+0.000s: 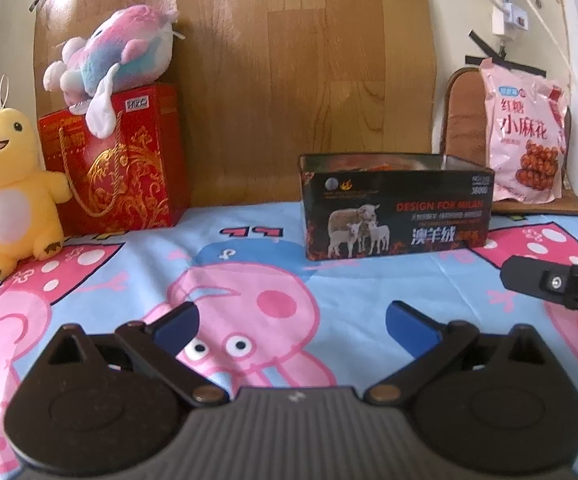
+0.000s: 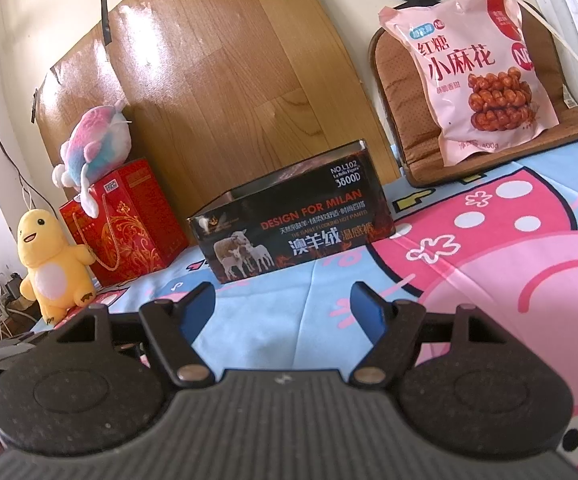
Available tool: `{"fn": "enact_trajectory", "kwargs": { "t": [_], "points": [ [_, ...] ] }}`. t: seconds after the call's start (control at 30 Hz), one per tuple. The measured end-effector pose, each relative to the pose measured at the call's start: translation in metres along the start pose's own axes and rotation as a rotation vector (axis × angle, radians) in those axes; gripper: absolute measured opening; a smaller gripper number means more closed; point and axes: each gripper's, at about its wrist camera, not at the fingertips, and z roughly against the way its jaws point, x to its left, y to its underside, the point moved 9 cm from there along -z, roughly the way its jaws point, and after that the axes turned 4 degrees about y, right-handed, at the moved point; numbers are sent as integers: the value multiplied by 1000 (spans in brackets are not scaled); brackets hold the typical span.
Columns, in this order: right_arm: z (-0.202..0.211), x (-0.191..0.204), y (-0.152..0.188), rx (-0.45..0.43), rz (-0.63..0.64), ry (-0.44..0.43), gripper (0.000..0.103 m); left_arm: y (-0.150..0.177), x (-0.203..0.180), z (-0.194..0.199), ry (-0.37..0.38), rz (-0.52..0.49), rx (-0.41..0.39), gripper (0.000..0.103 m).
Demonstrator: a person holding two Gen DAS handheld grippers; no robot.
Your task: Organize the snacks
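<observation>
A pink snack bag (image 1: pixel 525 132) (image 2: pixel 477 68) with red lettering leans upright on a brown cushioned chair at the back right. A black open-top box (image 1: pixel 397 216) (image 2: pixel 289 224) printed with sheep stands mid-table; something orange shows inside in the left wrist view. My left gripper (image 1: pixel 293 320) hovers low over the cartoon cloth, open and empty, well in front of the box. My right gripper (image 2: pixel 283 300) is open too, nothing between its blue pads (image 2: pixel 369 310), pointing at the box's front. Part of the right gripper (image 1: pixel 561 284) shows at the right edge of the left wrist view.
A red gift box (image 1: pixel 117 160) (image 2: pixel 125 220) stands at the back left with a pink-blue plush (image 1: pixel 117 52) (image 2: pixel 93 144) on top. A yellow plush (image 1: pixel 9 184) (image 2: pixel 53 268) stands beside it. A wooden board (image 1: pixel 289 80) covers the wall behind. Cables hang at right.
</observation>
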Motion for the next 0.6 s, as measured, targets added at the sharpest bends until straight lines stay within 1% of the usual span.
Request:
{"fn": "enact_trajectory", "kwargs": {
  "t": [0.2,0.33,0.43,0.6],
  "points": [
    [0,0,0,3,0,1,76,-7,2,6,-14,5,-6,103],
    [-1,0,0,3,0,1,76,-8,-2,7,4,-2,3,103],
    [0,0,0,3,0,0,77,-9,-5,10,-21,-28,-14,103],
    [0,-1,0,3,-2,0,77,-11,-8,8,14,-16,5,103]
  ]
}}
